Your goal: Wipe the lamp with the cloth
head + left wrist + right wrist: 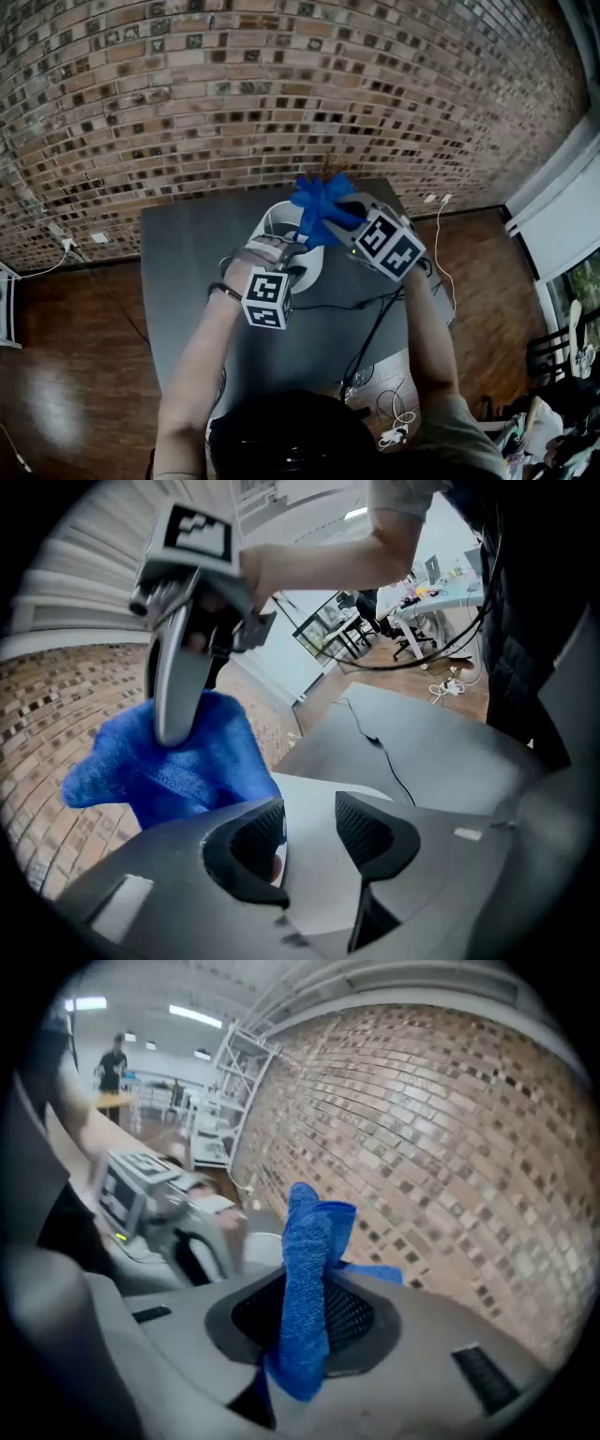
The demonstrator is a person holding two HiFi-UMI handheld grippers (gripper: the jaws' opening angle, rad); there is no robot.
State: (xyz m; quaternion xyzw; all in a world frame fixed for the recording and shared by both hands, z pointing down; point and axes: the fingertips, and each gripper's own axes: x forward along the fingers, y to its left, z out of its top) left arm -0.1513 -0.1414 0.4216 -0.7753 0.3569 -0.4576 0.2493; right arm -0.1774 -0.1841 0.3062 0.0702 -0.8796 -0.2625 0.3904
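White lamp (275,221) toward the back of the dark grey counter (187,272), near the brick wall (281,94). Clamped on a pale, flat part by the left gripper (309,834), jaws partway closed on the white surface between the pads. Just above and beside it, blue cloth (305,1288), pinched as a bunched fold in the pressed-together jaws of the right gripper (314,1312). Most of the fabric standing up past the tips, a short tail hanging below. Apparently clear of the lamp, judging by the head view. Probably an approach or a pause between strokes, with wiping likely unfinished.

Risks from here, by judgement only:

- **Tipping or twisting the lamp in the left gripper's hold:** brought on by pressing down hard with the cloth against so narrow a clamped part.
- **Hard jaw tips meeting the lamp, with a scratch or a knock:** brought on by wiping with the tips instead of the loose fabric beyond them.
- **Losing the cloth from the pinch:** brought on by dragging it sideways over an edge.
- **Snagging the black cable (328,305) lying across the counter beside the lamp:** brought on by a wide sweep, and likely to tug the lamp along.
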